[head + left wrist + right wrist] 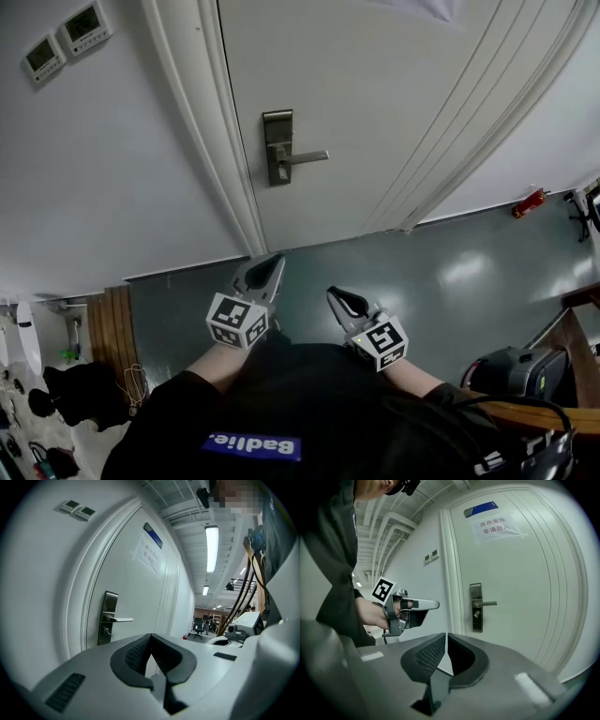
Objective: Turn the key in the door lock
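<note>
A white panelled door (375, 94) with raised curved mouldings fills the upper head view, set in a ribbed white frame beside a plain pale wall (122, 169), above a glossy grey-green floor (422, 281).

The right gripper view alone shows the top of the door. A blue plate (481, 509) sits there, its print too small to read. Below it a paper notice (499, 528) reads "机房重地 非请勿入". The left gripper view alone looks past the door edge to a long ceiling tube light (211, 548) and a far room with office chairs.

The person's black top carries a blue patch (251, 446) with white lettering.

The left hand-held gripper (272, 264) and the right hand-held gripper (336, 296) are grey shells with black ribbed pads, each bearing a black-and-white marker cube. Both are held low, well apart from the lock. Seen from its own camera, the left one (151, 641) has its pads pressed together on nothing. The right one (446, 637) is narrowed to a thin slit, also empty.

A tall brushed-metal lock plate (277, 148) sits at the door's left edge with a straight lever handle (305, 157). The key (476, 615) sticks out of the plate below the lever, clear in both gripper views.

Two small square wall panels (44, 56) with screens hang left of the frame.
</note>
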Available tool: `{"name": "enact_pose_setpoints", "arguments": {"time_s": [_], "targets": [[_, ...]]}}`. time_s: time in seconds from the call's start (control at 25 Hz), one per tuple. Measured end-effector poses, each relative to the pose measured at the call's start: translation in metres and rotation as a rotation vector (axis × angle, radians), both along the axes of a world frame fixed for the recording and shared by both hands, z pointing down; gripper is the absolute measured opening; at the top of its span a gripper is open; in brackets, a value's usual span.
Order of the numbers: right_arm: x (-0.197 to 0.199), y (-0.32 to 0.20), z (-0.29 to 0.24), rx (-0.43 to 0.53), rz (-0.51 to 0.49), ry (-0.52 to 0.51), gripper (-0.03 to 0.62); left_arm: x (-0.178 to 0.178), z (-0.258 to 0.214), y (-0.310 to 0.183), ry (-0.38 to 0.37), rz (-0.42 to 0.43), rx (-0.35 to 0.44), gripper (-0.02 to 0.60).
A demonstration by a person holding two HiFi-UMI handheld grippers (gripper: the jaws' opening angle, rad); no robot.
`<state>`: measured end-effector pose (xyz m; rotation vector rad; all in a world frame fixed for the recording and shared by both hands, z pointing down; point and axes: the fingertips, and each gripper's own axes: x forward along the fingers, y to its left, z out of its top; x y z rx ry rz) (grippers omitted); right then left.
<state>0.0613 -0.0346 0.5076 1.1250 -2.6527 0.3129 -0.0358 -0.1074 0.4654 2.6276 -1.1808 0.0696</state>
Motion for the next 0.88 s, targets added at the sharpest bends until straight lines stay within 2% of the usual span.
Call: {"name": "enact_pose_setpoints", "arguments": {"time_s": [0.24, 0.48, 0.64, 0.72, 0.88], "targets": [[-0.02, -0.063, -0.007, -0.002, 0.081, 0.022, 0.015, -0.017, 0.019, -0.09, -0.013, 0.004, -0.016, 0.006], [-0.017, -0.095, -0.003, -0.007, 0.13, 0.033, 0.015, -0.016, 0.047, -0.153, 0.007, -0.023, -0.101, 0.008], [-0.004, -0.108, 0.002, -0.027, 0.114, 0.03, 0.015, -0.011, 0.067, -0.182, 0.037, -0.081, -0.173, 0.012], [0.006, -0.112, 0.004, -0.034, 0.097, 0.029, 0.017, -0.008, 0.078, -0.196, 0.066, -0.122, -0.222, 0.067], [0.037, -0.12, 0.01, -0.063, 0.085, 0.026, 0.015, -0.002, 0.097, -0.218, 0.096, -0.219, -0.288, 0.095]]}}
